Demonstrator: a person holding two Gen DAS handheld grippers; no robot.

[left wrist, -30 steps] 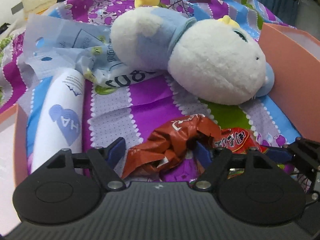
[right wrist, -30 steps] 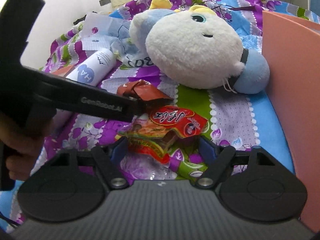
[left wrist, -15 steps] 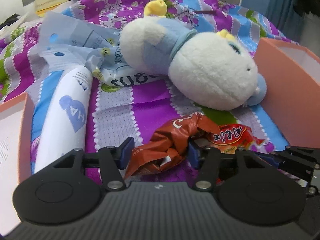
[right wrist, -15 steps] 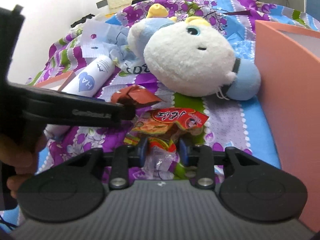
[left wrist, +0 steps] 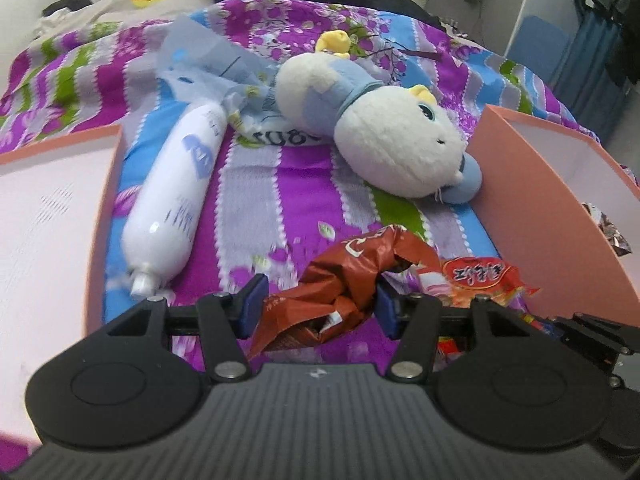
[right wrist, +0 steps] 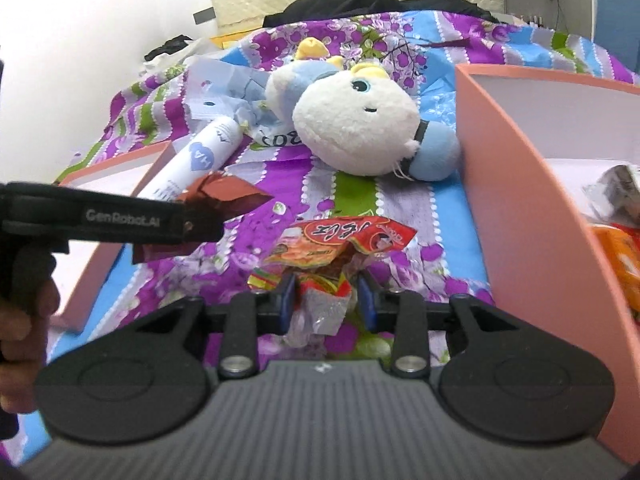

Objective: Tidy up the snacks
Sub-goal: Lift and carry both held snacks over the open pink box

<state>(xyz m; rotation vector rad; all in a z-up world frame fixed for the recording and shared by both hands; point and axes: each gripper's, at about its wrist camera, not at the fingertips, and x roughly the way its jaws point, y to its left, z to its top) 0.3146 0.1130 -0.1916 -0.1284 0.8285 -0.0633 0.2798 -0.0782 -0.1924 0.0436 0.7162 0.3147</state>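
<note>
My left gripper [left wrist: 319, 308] is shut on a crumpled brown snack wrapper [left wrist: 340, 280], which hangs clear of the bedspread. The right wrist view shows that same left gripper [right wrist: 200, 220] from the side with the brown wrapper [right wrist: 224, 196] in it. My right gripper [right wrist: 326, 300] is shut on the lower end of a red and yellow snack packet [right wrist: 340, 240], held above the bed. That red packet [left wrist: 480, 276] also shows low on the right in the left wrist view. A pink box [right wrist: 500, 160] on the right holds other snacks [right wrist: 616, 252].
A white and blue plush toy [left wrist: 392, 152] lies across the flowered bedspread beyond both packets. A white bottle [left wrist: 176, 196] and a pale blue plastic bag [left wrist: 208, 56] lie to its left. A second pink box [left wrist: 104, 200] stands at the left. A hand [right wrist: 24, 312] holds the left gripper's handle.
Both grippers closed on their packets and lifted them off the bedspread. Both views pulled back and up, so the pink boxes on either side now show more.
</note>
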